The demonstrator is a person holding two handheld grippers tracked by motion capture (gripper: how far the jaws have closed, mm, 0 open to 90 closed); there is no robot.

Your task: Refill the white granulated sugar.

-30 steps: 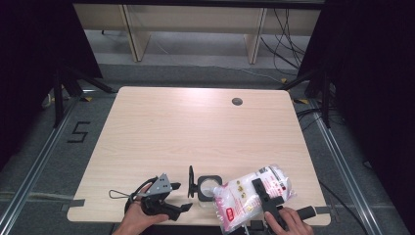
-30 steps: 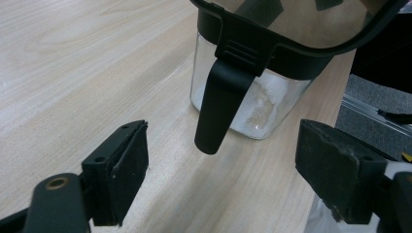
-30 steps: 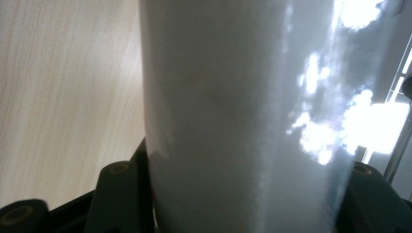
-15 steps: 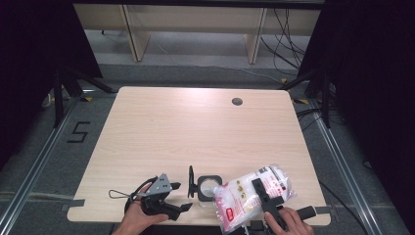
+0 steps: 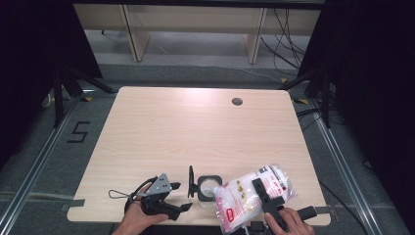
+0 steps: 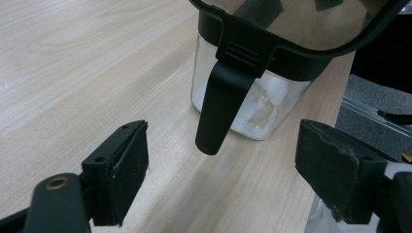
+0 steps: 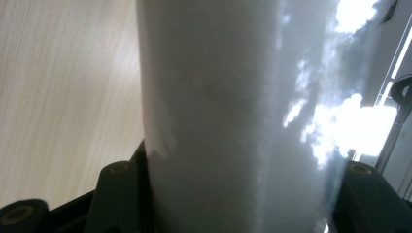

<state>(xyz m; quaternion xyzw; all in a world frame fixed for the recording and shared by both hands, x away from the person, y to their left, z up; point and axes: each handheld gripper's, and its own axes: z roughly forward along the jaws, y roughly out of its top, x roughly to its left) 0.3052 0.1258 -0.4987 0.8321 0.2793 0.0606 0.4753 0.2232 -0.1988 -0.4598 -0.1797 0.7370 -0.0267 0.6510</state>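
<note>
1. we're at the near edge of the pale wood-grain table (image 5: pixel 195 127), and both hands are in from the bottom of the high view.
2. the left gripper (image 5: pixel 177 209), black with a grey three-cornered plate on top, rests low on the table in the person's left hand (image 5: pixel 137 220), its jaws released and spread wide.
3. in the left gripper view those two black jaws stand well apart with nothing between them but bare tabletop, one padded finger (image 6: pixel 121 170) at the left, the other at the right.
4. just ahead of them sits the small clear glass jar with a black plastic rim (image 6: pixel 252 102), with white powder lying in its bottom.
5. its black-framed lid (image 5: pixel 191 181) is flipped up on the jar's left side in the high view, and a black latch tab (image 6: pixel 218 111) hangs down the jar's front.
6. over on the right, the right gripper (image 5: pixel 264 196) is clamped on the clear plastic bag of white powder with red-and-white labels (image 5: pixel 244 196), which leans tilted over the table's near right part, its lower end close beside the jar.
7. the right gripper view confirms it: the pale bag (image 7: pixel 233 121) sits squeezed between the two black jaws.
8. whether the bag's mouth actually touches the jar rim is hard to say from up here.
9. a round dark cable hole (image 5: pixel 237 102) sits far back on the table, well apart from the action.
</note>
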